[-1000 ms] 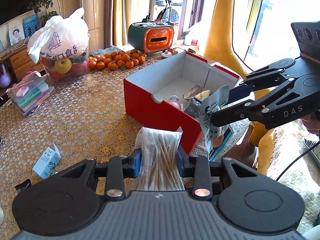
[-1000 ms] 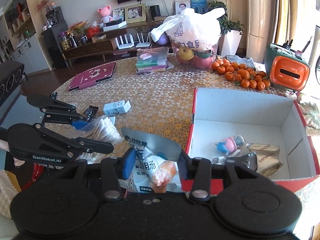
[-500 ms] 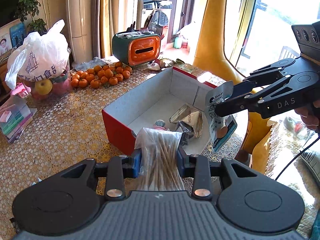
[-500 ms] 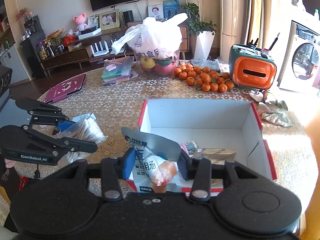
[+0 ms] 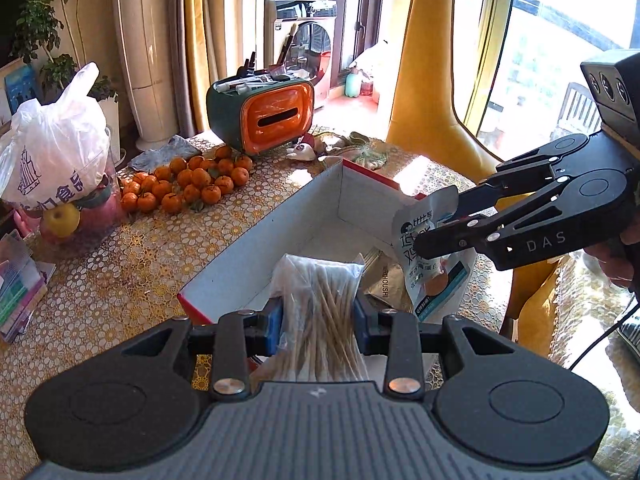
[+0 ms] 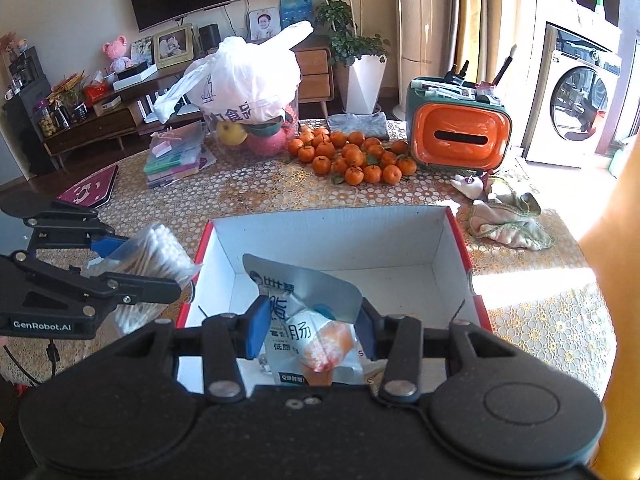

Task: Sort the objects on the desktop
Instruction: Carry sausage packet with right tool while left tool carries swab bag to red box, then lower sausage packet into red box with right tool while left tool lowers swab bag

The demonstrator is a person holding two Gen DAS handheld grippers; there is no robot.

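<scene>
My left gripper (image 5: 318, 322) is shut on a clear bag of cotton swabs (image 5: 320, 304), held over the near left corner of the red box with white inside (image 5: 256, 252). My right gripper (image 6: 306, 334) is shut on a silver snack pouch (image 6: 308, 320) above the box's near edge (image 6: 456, 240). In the left wrist view the right gripper (image 5: 434, 226) holds the snack pouch (image 5: 430, 276) over the box's right side. In the right wrist view the left gripper (image 6: 160, 268) and the swab bag (image 6: 156, 252) hang at the box's left rim. A gold packet (image 5: 384, 280) lies inside the box.
A pile of tangerines (image 6: 352, 156), an orange and green tissue holder (image 6: 460, 136), a white plastic bag over fruit (image 6: 240, 88), stacked booklets (image 6: 176, 156) and a crumpled cloth (image 6: 508, 216) sit on the gold-patterned table beyond the box. A yellow chair (image 5: 432, 100) stands at the right.
Both grippers have travelled with their loads toward the box and now hang over it. The box has grown larger and more central in both views. Neither grip has changed.
</scene>
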